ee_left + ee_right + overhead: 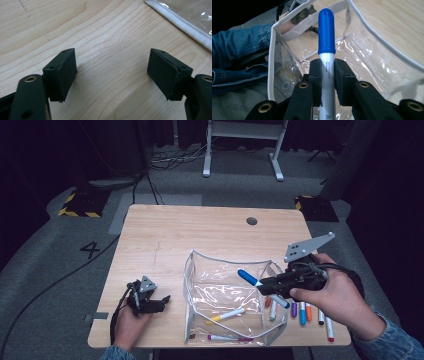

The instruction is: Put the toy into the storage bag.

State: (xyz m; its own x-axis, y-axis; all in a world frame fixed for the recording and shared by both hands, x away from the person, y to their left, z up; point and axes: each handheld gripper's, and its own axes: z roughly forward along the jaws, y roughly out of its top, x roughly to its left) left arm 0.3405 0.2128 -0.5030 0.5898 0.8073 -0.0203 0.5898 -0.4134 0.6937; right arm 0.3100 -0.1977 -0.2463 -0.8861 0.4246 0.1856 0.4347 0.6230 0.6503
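Right tongs (265,287) are clamped on a blue-capped marker (326,50) above the clear pouch (200,292); left tongs (112,72) are spread apart. The pouch's rim could be struck, spilling the marker outside.

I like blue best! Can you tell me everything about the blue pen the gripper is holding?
The blue marker has a glossy blue cap with a rounded end and a white barrel with tiny print. It looks like plastic. The right gripper clamps its barrel between both jaws, just below the cap. It is held in the air, cap pointing into the open top of the clear pouch, and nothing else touches it.
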